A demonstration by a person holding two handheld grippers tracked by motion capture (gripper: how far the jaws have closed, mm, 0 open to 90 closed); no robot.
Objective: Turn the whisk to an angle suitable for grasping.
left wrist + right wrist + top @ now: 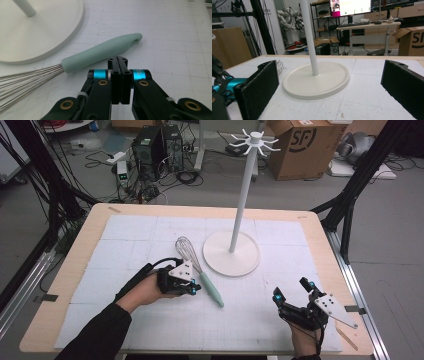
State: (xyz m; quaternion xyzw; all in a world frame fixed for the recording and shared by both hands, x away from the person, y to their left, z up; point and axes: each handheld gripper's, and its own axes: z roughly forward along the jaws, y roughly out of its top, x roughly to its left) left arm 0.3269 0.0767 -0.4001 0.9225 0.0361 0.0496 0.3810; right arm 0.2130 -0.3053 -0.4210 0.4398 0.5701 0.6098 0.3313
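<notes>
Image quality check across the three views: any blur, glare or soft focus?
High view: even light, faint shadows, slightly soft. Left gripper view: mint-green-handled wire whisk fairly sharp, its wires blur toward the left edge, and the round white stand base looks washed out. Right gripper view: near black pads soft, the monitor behind is blown out.

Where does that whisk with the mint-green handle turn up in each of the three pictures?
High view: the whisk lies left of centre on the white mat, beside the left hand-held gripper.
Left gripper view: its handle crosses the middle and its wires fan toward the left edge.
Right gripper view: a few wires peek out behind the left pad.
Shared landmark: the round white base of the stand.
</notes>
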